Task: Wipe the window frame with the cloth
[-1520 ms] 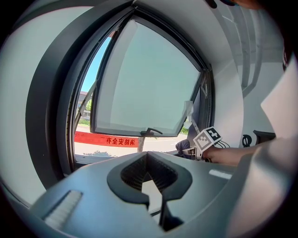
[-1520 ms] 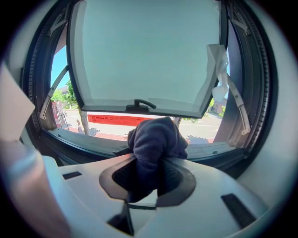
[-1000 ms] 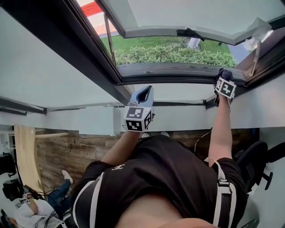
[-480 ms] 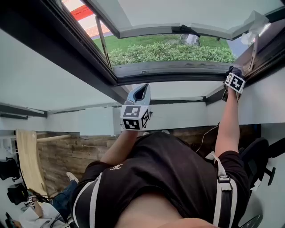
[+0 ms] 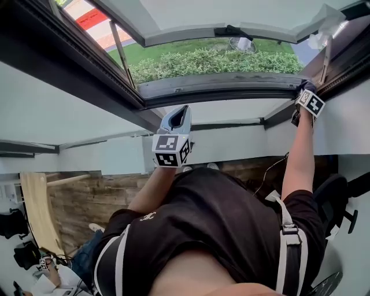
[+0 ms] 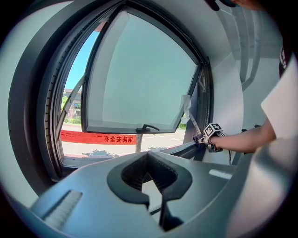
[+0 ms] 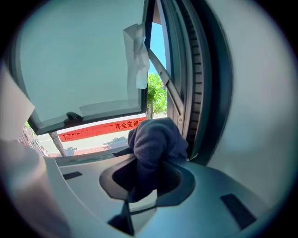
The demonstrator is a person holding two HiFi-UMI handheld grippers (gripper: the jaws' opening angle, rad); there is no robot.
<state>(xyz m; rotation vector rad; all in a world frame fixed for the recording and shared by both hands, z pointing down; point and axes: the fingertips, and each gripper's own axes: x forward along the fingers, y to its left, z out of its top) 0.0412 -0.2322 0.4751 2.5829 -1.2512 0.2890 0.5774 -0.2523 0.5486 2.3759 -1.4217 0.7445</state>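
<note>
The dark window frame fills the upper part of the head view, with its frosted sash swung outward. The left gripper is held up below the frame's middle, well apart from it. Its fingers are seen brought together at the tips with nothing between them.

The right gripper is raised to the frame's right lower corner. Its fingers are pinched on the dark blue cloth, which is bunched ahead of them, against or just beside the frame's ribbed side rail.

The cloth is judged soft, light and easily crushed, so it is best gripped low in the bunch, leaving a padded wad free for wiping. A white paper scrap is seen on the sash corner.
</note>
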